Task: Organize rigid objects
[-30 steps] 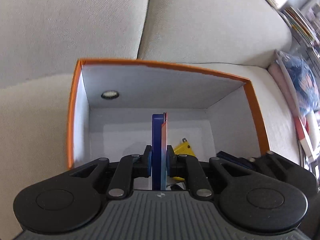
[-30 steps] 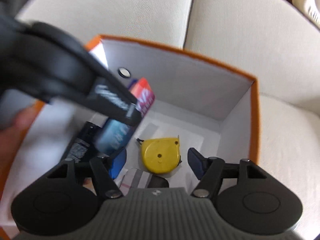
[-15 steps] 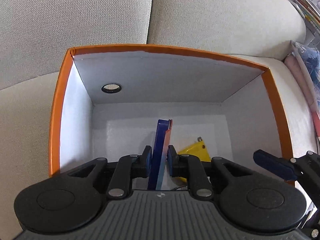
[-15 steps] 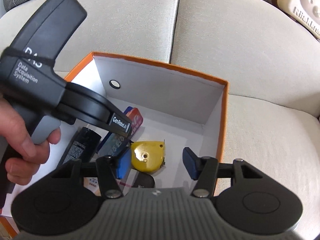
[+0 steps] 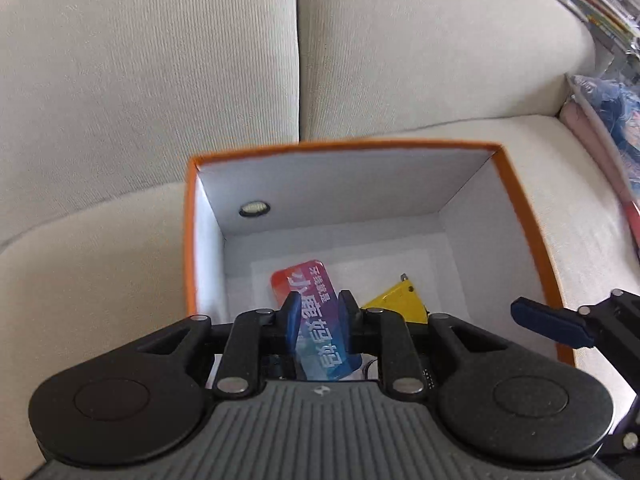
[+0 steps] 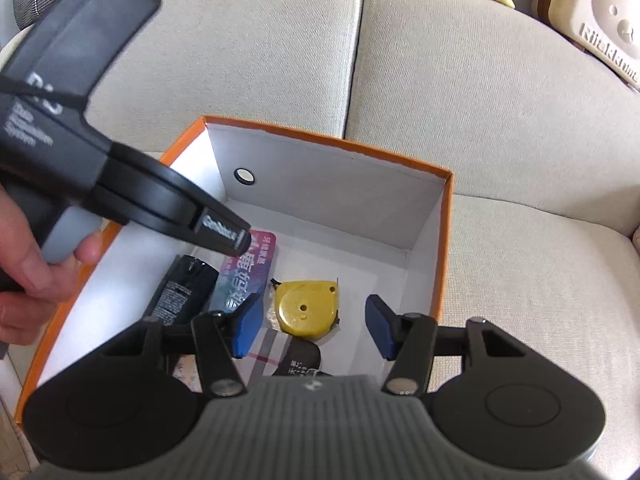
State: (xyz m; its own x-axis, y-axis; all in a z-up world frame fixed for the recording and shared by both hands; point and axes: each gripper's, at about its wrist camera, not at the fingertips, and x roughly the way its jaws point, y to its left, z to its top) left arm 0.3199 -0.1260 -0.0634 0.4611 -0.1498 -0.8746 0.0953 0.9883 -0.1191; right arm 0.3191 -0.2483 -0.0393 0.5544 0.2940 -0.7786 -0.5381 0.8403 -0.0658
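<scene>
The left tool [image 5: 319,320] has just been opening – its jaws released above the flat red-to-blue printed packet [image 5: 316,326] lying in the orange-rimmed white cardboard box [image 6: 443,248], between a black cylinder [image 6: 182,292] and yellow tape measure [image 6: 307,308]; the right tool [image 6: 314,326] hovers released, empty.

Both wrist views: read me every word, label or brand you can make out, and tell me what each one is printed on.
"小鹿妈妈" in large white characters on the red-to-blue card lying in the orange box; the smaller line beside it is too small to read.
"GenRobot", partly blurred, on a finger of the left gripper.
"Data Acquisition System", blurred, on that gripper's body.
"Rilakkuma", cut off at the edge, on the cream case.
Black bottle: print too small to read.
</scene>
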